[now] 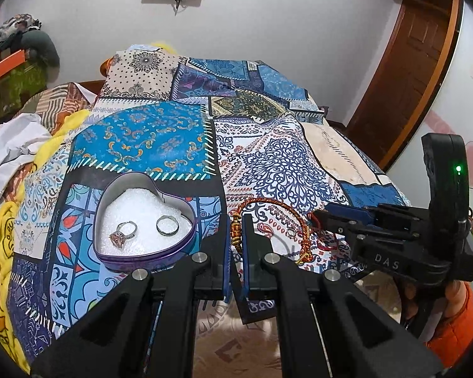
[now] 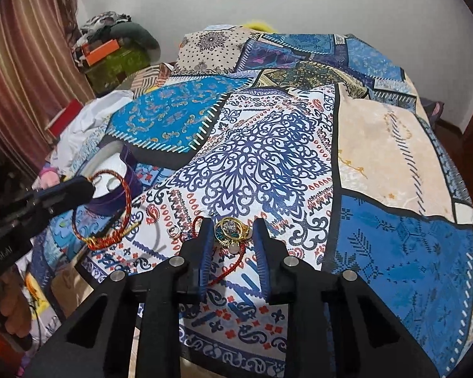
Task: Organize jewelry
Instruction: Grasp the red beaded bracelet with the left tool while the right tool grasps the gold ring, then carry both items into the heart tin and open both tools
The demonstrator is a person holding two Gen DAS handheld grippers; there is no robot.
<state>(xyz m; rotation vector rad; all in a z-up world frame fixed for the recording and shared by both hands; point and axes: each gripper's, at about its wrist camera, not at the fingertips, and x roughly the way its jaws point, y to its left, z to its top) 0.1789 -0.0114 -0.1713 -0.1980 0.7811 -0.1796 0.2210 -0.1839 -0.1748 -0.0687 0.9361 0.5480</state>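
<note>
Jewelry is split: two rings [image 1: 146, 230] lie in the heart-shaped tin [image 1: 142, 220] at lower left. Left gripper [image 1: 236, 242] pinches the light, limp braided bracelet [image 1: 268, 217] by its cord. Right gripper [image 2: 231, 239], jaws narrow, straddles small, slippery gold rings [image 2: 231, 231], untouched; pinch across the bands.

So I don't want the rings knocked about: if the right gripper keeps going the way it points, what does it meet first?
Probably the gold ring cluster lying between the right gripper jaws, with the patterned cloth beyond.

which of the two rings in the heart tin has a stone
The ring with the pink stone, on the left of the heart tin. The plain band beside it has none.
</note>
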